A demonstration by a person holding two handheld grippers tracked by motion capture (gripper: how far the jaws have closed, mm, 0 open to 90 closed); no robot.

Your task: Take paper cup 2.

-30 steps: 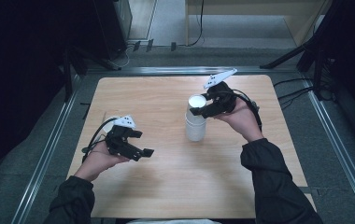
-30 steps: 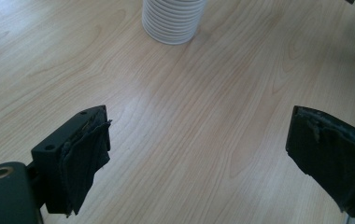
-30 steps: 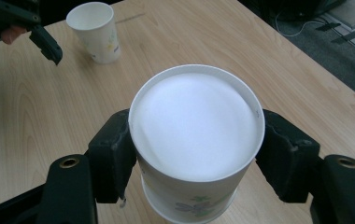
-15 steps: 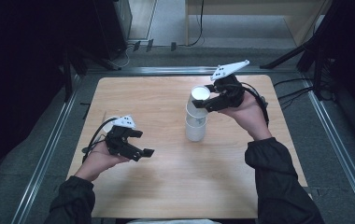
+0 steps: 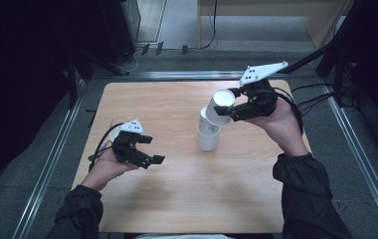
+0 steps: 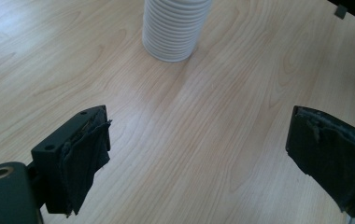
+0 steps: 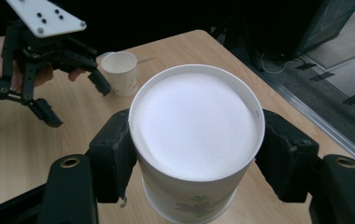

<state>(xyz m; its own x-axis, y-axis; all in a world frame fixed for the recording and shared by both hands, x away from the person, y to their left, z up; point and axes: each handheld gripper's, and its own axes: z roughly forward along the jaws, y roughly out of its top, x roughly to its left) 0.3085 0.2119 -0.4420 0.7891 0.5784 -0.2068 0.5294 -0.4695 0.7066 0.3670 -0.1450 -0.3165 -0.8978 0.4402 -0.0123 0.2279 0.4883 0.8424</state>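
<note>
The top paper cup [image 5: 221, 107] is now lifted and tilted clear of the cup stack [image 5: 208, 133] mid-table, clamped in the right gripper [image 5: 229, 106], so separation looks done. The left gripper [image 5: 147, 149] waits open near-left, beside a single cup [image 7: 120, 73].

Bare table [image 5: 177, 194] between and in front of both grippers, clear passage there. Obstacles: cup stack [image 5: 208, 133] mid-table, a lone cup [image 7: 119, 72] just behind left gripper [image 5: 144, 152], and the lifted cup [image 5: 220, 106] overhanging the stack
</note>
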